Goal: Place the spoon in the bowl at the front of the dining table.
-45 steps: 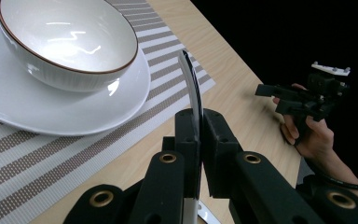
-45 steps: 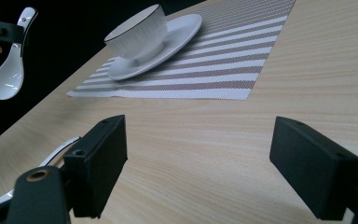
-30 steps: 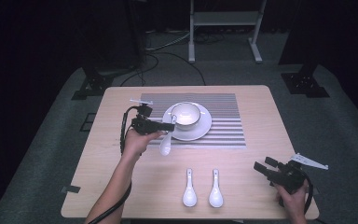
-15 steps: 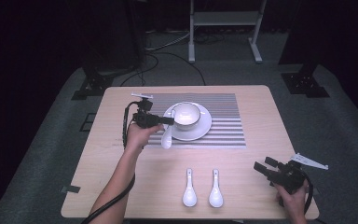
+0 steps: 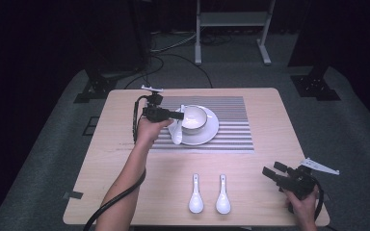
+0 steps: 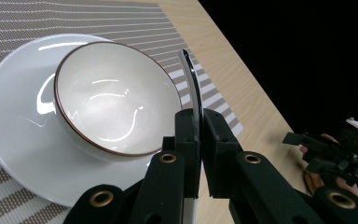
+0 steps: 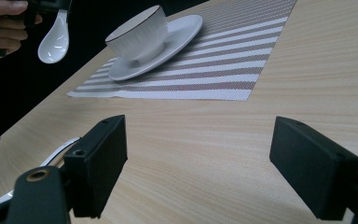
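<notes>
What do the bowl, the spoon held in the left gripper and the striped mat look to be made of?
Bowl: probably glazed ceramic, since it is glossy white with sharp highlights and a thin brown rim line. Spoon: likely the same glazed ceramic or porcelain, smooth shiny white, though melamine is possible. Striped mat: seems to be woven vinyl or fabric, matte with a fine mesh texture in brown and pale bands.

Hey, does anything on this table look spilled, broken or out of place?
Nothing stands out. The bowl sits upright and empty on its saucer, two spoons lie side by side, and a third spoon hangs from the left gripper.
</notes>
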The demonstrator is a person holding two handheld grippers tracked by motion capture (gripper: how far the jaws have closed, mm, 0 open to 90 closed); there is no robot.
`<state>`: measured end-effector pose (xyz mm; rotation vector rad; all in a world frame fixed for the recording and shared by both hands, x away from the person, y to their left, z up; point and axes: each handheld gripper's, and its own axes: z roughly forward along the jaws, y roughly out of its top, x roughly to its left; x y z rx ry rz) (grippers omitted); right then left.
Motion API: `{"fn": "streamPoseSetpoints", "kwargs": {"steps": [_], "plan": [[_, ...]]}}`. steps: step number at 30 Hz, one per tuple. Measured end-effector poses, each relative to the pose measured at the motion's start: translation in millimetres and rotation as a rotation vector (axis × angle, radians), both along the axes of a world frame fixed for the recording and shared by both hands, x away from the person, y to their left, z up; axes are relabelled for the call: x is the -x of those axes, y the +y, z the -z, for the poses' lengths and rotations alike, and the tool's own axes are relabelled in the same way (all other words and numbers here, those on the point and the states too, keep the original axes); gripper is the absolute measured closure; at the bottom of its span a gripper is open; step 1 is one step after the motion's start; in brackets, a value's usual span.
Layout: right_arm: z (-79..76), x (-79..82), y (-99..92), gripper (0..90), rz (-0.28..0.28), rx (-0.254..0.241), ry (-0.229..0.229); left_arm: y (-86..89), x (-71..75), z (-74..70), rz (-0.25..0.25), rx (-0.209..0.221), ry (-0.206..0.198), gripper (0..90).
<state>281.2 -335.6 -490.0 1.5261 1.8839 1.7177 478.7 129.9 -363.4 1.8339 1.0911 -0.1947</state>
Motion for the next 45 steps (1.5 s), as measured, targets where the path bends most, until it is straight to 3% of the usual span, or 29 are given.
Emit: {"fn": "streamPoseSetpoints", "kwargs": {"steps": [25, 45], "plan": [[0.0, 0.0, -0.2, 17.9, -0.003, -0.003, -0.001, -11.6, -44.0, -6.9, -0.095, 0.034, 0.019, 85.1], [0.1, 0.0, -0.2, 17.9, -0.008, -0.004, -0.002, -17.3, -59.9, -3.3, -0.162, 0.031, 0.008, 85.1]]}}
